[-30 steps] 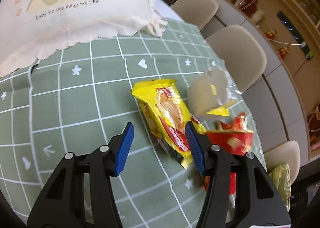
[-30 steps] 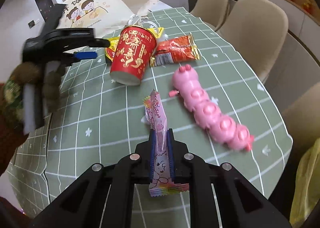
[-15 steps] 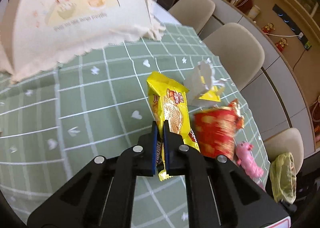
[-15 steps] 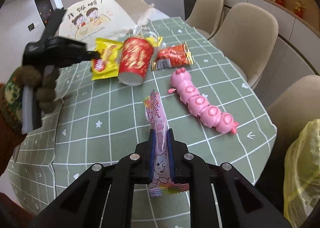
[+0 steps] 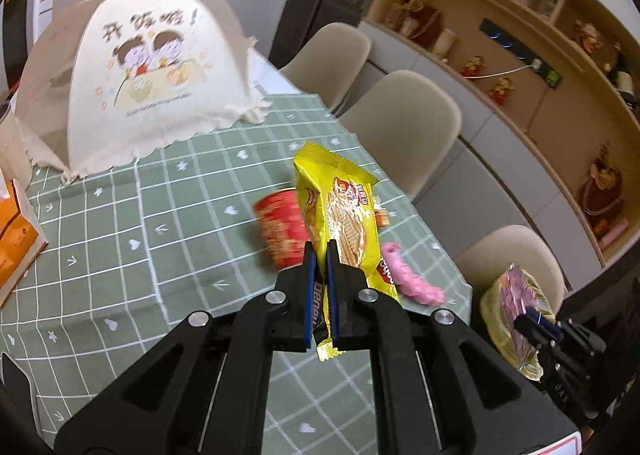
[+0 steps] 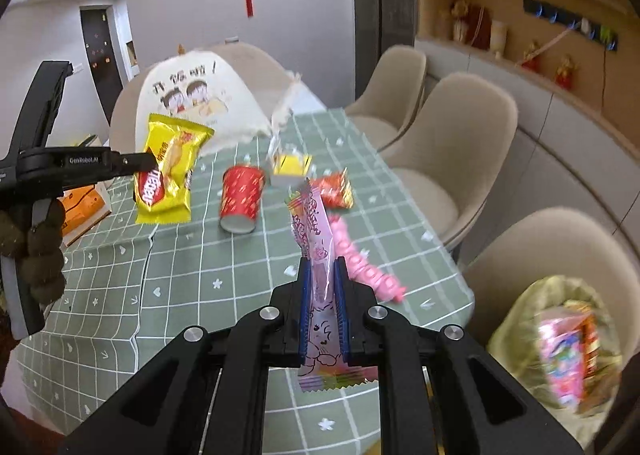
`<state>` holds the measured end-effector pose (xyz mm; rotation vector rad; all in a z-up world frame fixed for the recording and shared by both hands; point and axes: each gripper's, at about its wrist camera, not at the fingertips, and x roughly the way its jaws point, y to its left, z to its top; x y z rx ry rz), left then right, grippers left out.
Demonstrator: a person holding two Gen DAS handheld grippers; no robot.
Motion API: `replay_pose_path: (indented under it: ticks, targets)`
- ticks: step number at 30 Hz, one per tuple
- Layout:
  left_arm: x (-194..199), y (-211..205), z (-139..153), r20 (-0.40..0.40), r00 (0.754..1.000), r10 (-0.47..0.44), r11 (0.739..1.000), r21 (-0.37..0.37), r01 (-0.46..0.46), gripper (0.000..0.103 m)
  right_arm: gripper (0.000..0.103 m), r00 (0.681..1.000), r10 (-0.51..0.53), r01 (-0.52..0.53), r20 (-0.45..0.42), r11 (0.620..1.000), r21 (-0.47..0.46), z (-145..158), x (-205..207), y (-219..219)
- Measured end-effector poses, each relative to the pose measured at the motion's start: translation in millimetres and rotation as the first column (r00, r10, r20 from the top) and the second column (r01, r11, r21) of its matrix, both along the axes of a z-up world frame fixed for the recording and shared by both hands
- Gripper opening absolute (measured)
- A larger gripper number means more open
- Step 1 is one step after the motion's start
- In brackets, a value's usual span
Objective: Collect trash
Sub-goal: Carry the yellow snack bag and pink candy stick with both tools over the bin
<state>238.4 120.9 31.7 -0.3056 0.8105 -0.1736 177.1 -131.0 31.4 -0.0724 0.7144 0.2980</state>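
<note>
My left gripper [image 5: 321, 255] is shut on a yellow snack packet [image 5: 344, 211] and holds it up above the table; the packet also shows in the right wrist view [image 6: 170, 171]. My right gripper [image 6: 323, 275] is shut on a pink candy wrapper [image 6: 316, 239], lifted near the table's near edge. A red paper cup [image 6: 241, 199] lies on its side on the green checked tablecloth [image 6: 192, 271]. A red packet [image 6: 334, 191] and a small yellow-and-clear box [image 6: 290, 163] lie behind it. A yellow trash bag [image 6: 556, 339] with wrappers inside stands open at the lower right.
A pink caterpillar toy [image 6: 366, 261] lies by the table's right edge. A cream food cover [image 5: 136, 87] stands at the far end. An orange box [image 5: 12, 239] sits at the left. Beige chairs [image 6: 452, 147] line the right side.
My left gripper closed on the yellow packet and lifted it off the table. Both grippers pulled back and up toward the table's near end; the trash bag has come into view.
</note>
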Motion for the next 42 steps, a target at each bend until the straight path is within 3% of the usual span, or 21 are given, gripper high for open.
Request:
replay_pose_path:
  ticks: [9, 21, 33, 42]
  targets:
    - [-22, -77, 42, 0.101, 0.990, -0.096, 0.995, -0.009, 0.098, 0.005, 0.013, 0.990, -0.040, 0.042, 0.138, 0.999, -0.012, 47, -31, -62]
    - [-27, -200, 56, 0.129, 0.953, -0.273, 0.961, -0.010, 0.277, 0.005, 0.013, 0.961, -0.187, 0.196, 0.206, 0.980, -0.025, 65, -56, -173]
    - [-25, -323, 34, 0.092, 0.898, -0.431, 0.902, 0.036, 0.430, 0.005, 0.013, 0.922, -0.339, 0.344, 0.187, 0.939, 0.008, 48, -73, -286]
    - [-19, -393, 14, 0.045, 0.857, -0.513, 0.857, 0.086, 0.509, 0.005, 0.013, 0.907, -0.389, 0.390, 0.163, 0.920, 0.024, 34, -75, -333]
